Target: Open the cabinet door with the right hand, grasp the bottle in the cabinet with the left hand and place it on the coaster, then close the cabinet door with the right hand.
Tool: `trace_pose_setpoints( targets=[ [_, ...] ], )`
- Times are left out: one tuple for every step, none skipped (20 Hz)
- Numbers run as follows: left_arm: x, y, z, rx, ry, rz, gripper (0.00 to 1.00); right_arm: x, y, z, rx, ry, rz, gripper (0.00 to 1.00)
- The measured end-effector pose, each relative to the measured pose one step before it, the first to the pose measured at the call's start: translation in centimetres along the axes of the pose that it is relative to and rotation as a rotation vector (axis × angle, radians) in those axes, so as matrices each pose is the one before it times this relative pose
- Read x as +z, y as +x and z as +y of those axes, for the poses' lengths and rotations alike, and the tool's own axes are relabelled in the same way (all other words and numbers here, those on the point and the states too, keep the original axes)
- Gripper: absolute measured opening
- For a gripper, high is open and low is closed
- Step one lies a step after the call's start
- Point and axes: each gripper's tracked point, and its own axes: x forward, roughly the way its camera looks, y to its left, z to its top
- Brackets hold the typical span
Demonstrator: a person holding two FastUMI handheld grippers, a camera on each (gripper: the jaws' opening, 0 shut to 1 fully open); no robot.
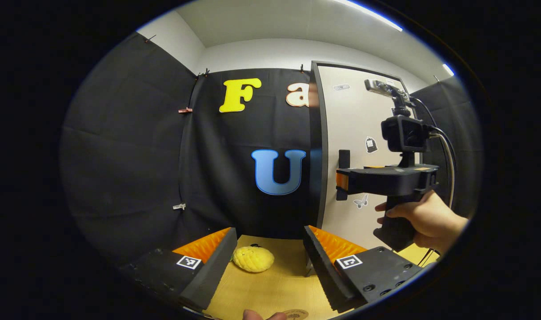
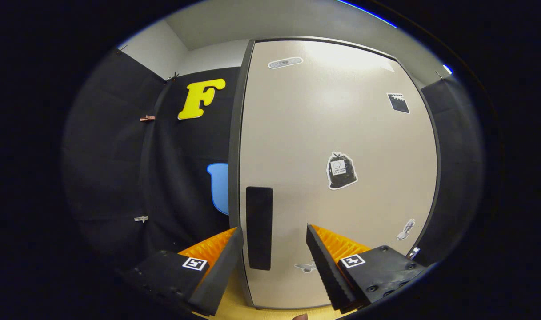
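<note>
The right gripper was spread wide, nothing between its fingers, and it faced the cabinet door squarely. The handle, a dark upright bar near the door's left edge, stood in the gap between the fingers, nearer the left one, and neither finger touched it so far as the view showed. The door was closed, pale, framed in dark trim, with a few stickers scattered over it. The bottle lay hidden behind that door. In the left gripper view the right gripper appeared from the side, held by a hand on its grip, a camera mounted on top and a cable trailing back; its fingers pointed at the door, with the handle just above their tips, though the fisheye made it hard to say how near they were. The left gripper also stood open and empty, low over the wooden table. Between its fingers, farther off on the table, sat a yellow knobbly toy, apart from both. At the bottom edge of that view a round brown disc, probably the coaster, peeked in, cut off by the rim, beside a fingertip. Black cloth hung behind the table to the left of the cabinet.
</note>
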Motion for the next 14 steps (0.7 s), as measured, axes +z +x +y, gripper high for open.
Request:
trace_pose_setpoints(
  targets=[
    [-0.116, 0.091, 0.094, 0.00042, 0.00174, 0.00310, 0.95, -0.100, 0.520, 0.288, -0.00480, -0.00042, -0.00477, 0.91],
    [-0.158, 0.115, 0.057, 0.00134, 0.00195, 0.00393, 0.95, -0.012, 0.399, 0.434, 0.00339, -0.00130, -0.00260, 0.90],
    [-0.433, -0.131, 0.064, 0.00006, 0.00073, 0.00424, 0.95, -0.187, 0.463, 0.339, -0.00379, -0.00029, -0.00466, 0.90],
    [-0.089, 0.018, 0.091, 0.00123, -0.00232, 0.00290, 0.95, -0.227, 0.393, 0.266, -0.00221, 0.00217, 0.00053, 0.74],
    [-0.182, 0.082, 0.098, 0.00120, -0.00286, 0.00149, 0.95, -0.251, 0.367, 0.238, -0.00183, 0.00519, 0.00758, 0.66],
    [0.101, 0.084, 0.107, 0.00317, -0.00214, 0.00114, 0.95, -0.467, 0.530, 0.126, 0.00235, 0.00974, 0.01047, 0.57],
    [-0.279, -0.094, 0.137, 0.00324, -0.00394, 0.00121, 0.95, -0.166, -0.398, -0.142, -0.00967, 0.01499, 0.00647, 0.51],
    [-0.093, 0.015, 0.020, 0.00213, -0.00570, 0.00294, 0.95, -0.256, 0.179, 0.050, -0.00274, 0.00912, 0.00926, 0.41],
    [-0.260, -0.037, 0.088, 0.00006, -0.00466, 0.00379, 0.95, -0.307, 0.044, -0.331, -0.01705, -0.00445, 0.01414, 0.41],
    [-0.107, 0.155, 0.137, 0.00221, -0.00068, 0.00273, 0.95, 0.181, 0.433, 0.371, 0.00695, 0.00733, -0.00841, 0.35],
    [-0.024, 0.069, 0.083, 0.00300, 0.00114, 0.00172, 0.95, -0.153, -0.009, -0.328, 0.00694, -0.01069, 0.00819, 0.29],
    [-0.095, 0.018, -0.106, 0.00173, 0.00131, 0.00217, 0.95, 0.126, -0.189, -0.025, 0.01007, -0.01222, -0.00738, 0.24],
    [0.142, -0.057, -0.050, 0.00133, 0.00055, -0.00065, 0.95, -0.076, -0.304, 0.271, 0.01357, 0.00294, 0.00418, 0.22],
    [-0.016, -0.129, 0.034, 0.00191, 0.00076, -0.00129, 0.95, 0.019, 0.096, 0.054, 0.01120, 0.00709, 0.00137, 0.19]
  ],
)
